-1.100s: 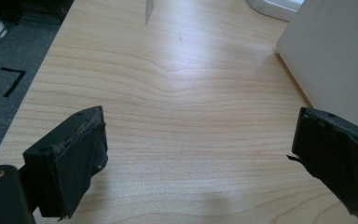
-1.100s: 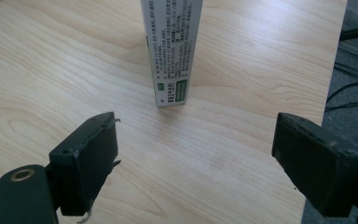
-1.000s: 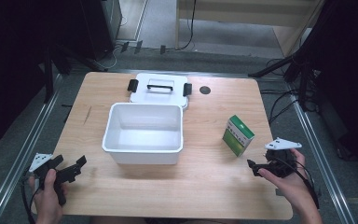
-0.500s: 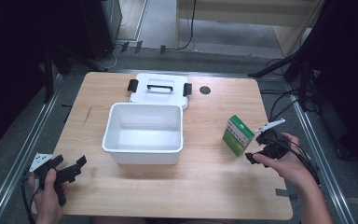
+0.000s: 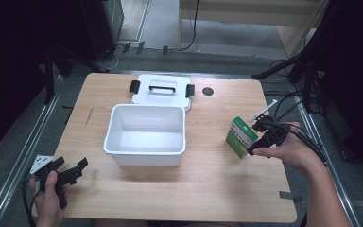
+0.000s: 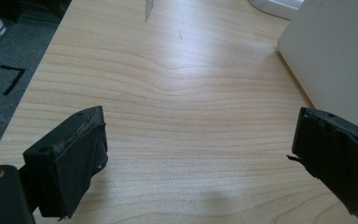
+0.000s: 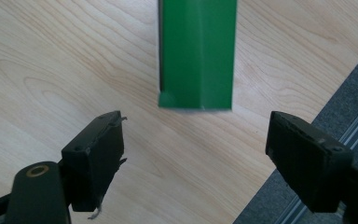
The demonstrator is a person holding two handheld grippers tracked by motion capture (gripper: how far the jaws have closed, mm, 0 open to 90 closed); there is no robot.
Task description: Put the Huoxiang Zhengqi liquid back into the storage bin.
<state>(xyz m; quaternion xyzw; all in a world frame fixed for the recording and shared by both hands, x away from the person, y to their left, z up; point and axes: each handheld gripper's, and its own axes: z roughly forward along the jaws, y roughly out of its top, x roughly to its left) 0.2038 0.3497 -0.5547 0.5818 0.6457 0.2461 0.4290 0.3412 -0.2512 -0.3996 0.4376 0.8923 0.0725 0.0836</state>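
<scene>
Now right gripper [image 5: 257, 137] angled at green box [image 5: 241, 137], jaws parted, narrowing, nothing between.

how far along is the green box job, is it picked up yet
Done: the white bin stands open, its lid lying behind it. In hand: the right gripper is lined up on the green box, its jaws having just been closing, but nothing sits between them. The left gripper is open. Left: grasping the box; it probably goes into the bin.
</scene>
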